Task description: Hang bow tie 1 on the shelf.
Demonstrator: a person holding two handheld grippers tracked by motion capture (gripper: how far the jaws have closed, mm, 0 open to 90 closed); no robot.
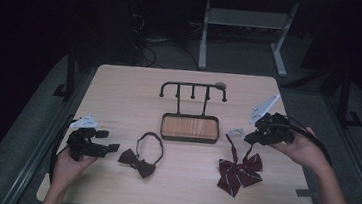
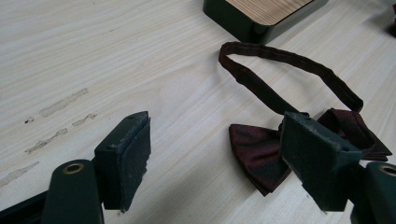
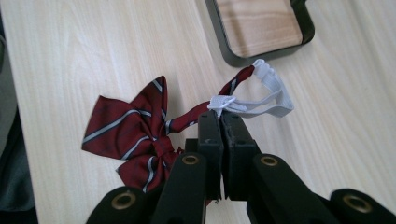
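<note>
The striped red bow tie lies on the table, near my right side. Its white elastic loop pokes out toward the wooden tray. My right gripper has its jaws pressed tight together on the strap, right by the white clip. The bow part rests flat on the wood.

My left gripper is low over the table with its jaws wide apart and nothing between them. The dark bow tie lies just past them, its strap curling in a loop. Behind the tray stands a black rack with hooks.
</note>
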